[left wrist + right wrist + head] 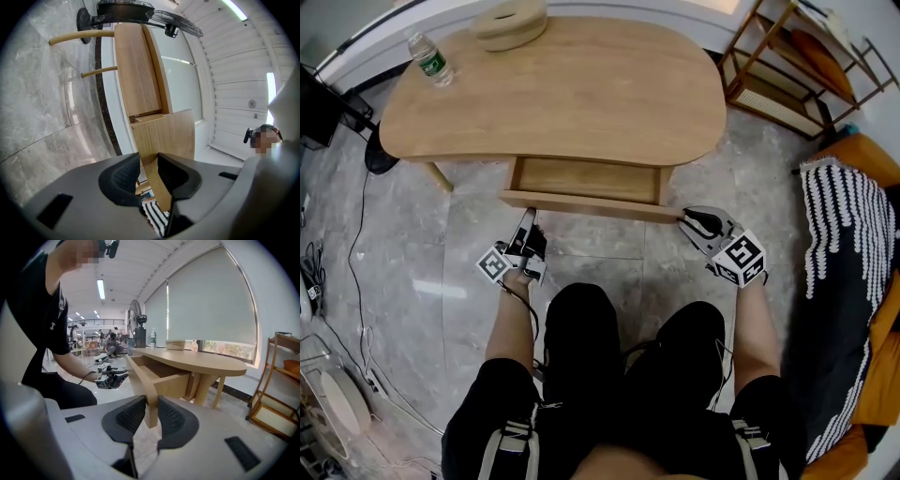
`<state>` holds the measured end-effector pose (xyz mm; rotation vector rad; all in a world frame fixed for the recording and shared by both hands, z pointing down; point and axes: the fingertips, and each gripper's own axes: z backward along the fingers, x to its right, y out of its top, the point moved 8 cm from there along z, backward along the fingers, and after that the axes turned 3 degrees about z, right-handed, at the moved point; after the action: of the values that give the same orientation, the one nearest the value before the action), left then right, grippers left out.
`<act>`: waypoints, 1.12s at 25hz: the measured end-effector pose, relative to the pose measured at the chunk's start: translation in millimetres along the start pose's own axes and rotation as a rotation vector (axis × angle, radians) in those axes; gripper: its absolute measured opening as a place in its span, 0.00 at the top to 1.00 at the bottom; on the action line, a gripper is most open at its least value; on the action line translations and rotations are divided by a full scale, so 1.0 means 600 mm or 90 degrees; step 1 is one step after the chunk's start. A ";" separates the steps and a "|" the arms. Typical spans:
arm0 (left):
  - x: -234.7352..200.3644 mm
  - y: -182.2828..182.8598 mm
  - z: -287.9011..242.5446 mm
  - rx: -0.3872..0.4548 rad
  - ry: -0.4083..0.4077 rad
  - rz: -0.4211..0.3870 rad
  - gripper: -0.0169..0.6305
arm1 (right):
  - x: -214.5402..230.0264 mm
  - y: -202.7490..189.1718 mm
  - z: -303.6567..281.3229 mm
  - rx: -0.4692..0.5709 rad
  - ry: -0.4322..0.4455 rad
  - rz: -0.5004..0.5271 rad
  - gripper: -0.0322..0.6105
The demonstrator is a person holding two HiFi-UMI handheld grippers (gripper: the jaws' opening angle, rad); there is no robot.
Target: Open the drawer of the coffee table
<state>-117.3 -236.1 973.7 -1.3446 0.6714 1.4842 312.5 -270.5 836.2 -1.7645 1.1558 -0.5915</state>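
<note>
Knees in black trousers filled the bottom of the head view. Just above them the left hand-held gripper [529,217] and the right hand-held gripper [683,218] met the drawer front [591,202], one near each end. Each gripper's own view showed its jaws clamped on that wooden panel, one pad on either face. The drawer [586,179] sat in the middle of the frame, partly pulled out from under the near edge of the tabletop [581,94], with its bare inside showing. A bottle [431,59] and a round wooden tray [511,23] stood toward the upper left of the tabletop. The pull looked under way, with more travel likely left. The next move called for drawing both ends toward the knees evenly, so the drawer would not skew and bind.
</note>
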 end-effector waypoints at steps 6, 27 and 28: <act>0.002 -0.001 -0.002 0.001 -0.006 -0.001 0.78 | 0.002 -0.003 0.003 0.011 0.012 0.019 0.80; 0.208 0.064 0.035 -0.084 0.235 -0.459 0.83 | -0.040 0.073 0.038 0.204 -0.139 -0.122 0.79; 0.244 0.073 0.029 -0.074 0.250 -0.499 0.85 | -0.041 0.095 0.039 0.213 -0.159 -0.130 0.80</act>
<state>-149.7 -193.5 829.7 -1.7429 0.2293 0.6433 294.1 -246.6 777.2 -1.6206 0.6664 -0.6240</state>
